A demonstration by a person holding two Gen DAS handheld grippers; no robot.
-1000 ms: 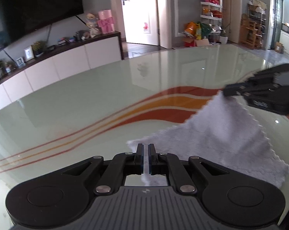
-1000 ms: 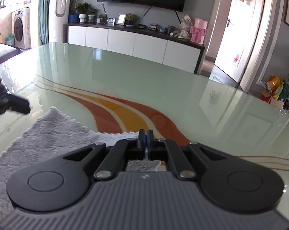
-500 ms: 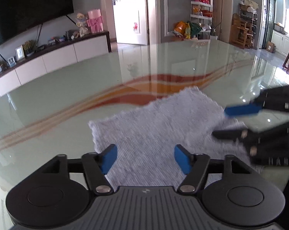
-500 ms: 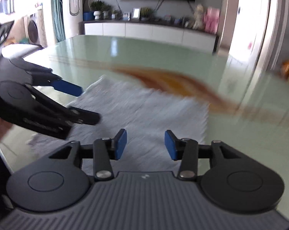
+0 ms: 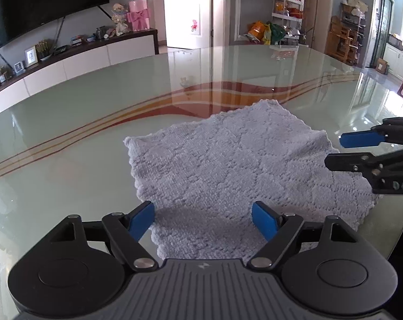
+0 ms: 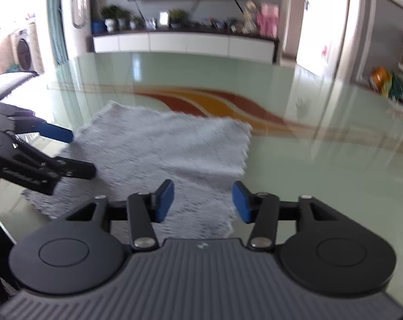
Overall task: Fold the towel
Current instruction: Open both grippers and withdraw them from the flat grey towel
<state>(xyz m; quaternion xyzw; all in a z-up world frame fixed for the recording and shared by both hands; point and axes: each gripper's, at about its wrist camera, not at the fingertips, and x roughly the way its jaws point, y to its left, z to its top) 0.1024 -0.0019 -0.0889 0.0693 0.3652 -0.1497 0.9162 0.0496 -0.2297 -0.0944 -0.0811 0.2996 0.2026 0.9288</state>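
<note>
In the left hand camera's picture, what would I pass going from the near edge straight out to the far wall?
Left gripper, jaws open → grey towel lying on the glass table → bare table with its red and orange stripes → white door.

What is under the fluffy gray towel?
The towel lies on the shiny glass table. The table's orange stripes run behind it; whatever lies beneath stays covered.
</note>
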